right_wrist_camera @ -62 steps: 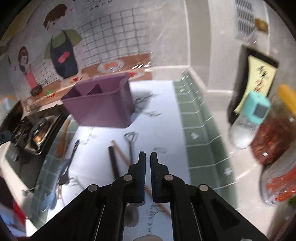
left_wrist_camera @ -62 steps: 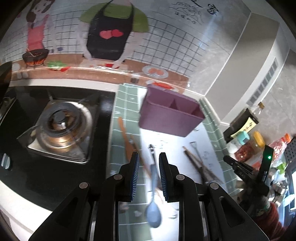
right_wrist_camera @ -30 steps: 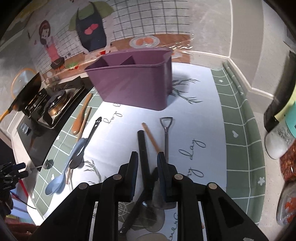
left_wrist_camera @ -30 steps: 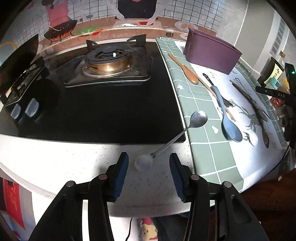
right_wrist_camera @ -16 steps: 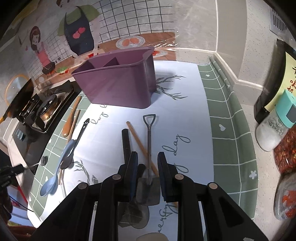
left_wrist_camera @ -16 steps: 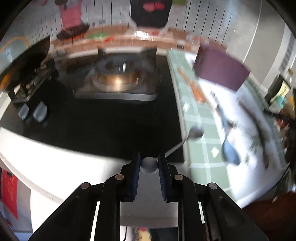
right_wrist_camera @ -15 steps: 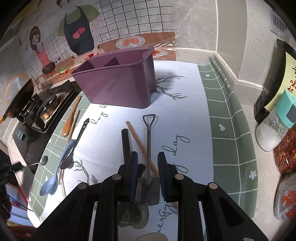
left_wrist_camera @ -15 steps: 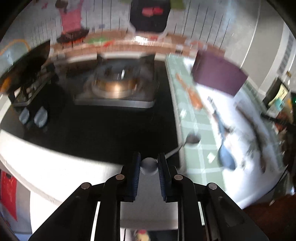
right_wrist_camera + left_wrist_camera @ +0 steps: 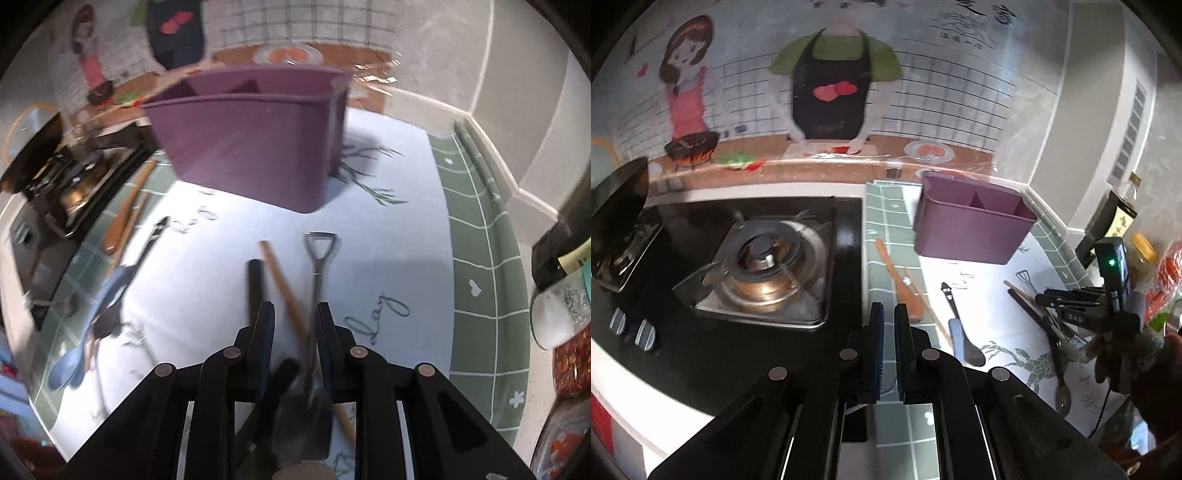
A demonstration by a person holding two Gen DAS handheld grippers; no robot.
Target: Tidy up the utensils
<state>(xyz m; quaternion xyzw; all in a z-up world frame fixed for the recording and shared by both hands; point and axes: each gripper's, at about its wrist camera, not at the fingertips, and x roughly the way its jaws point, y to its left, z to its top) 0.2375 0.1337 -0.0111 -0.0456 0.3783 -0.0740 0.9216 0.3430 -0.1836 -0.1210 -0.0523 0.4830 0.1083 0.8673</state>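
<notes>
My left gripper (image 9: 888, 308) hangs above the stove's right edge with its jaws shut. Only a thin sliver of the metal spoon (image 9: 889, 387) shows low between the pads. The purple divided holder (image 9: 971, 232) stands at the back of the mat. A wooden spoon (image 9: 905, 288), a black spoon (image 9: 973, 352) and a blue spoon (image 9: 956, 336) lie before it. My right gripper (image 9: 293, 308) is open, low over the mat. A shovel-shaped metal spoon (image 9: 317, 258), a wooden stick (image 9: 280, 280) and a black handle (image 9: 255, 280) run between its fingers.
The gas stove (image 9: 764, 273) fills the left, with a dark pan (image 9: 617, 199) at its far side. Jars and bottles (image 9: 554, 317) crowd the right counter edge. A person's hand (image 9: 1108, 354) holds the right gripper. The tiled wall rises behind the holder.
My left gripper closed on the metal spoon's round end and rose from the counter edge, the view tilting up. My right gripper sank closer over the shovel spoon and sticks.
</notes>
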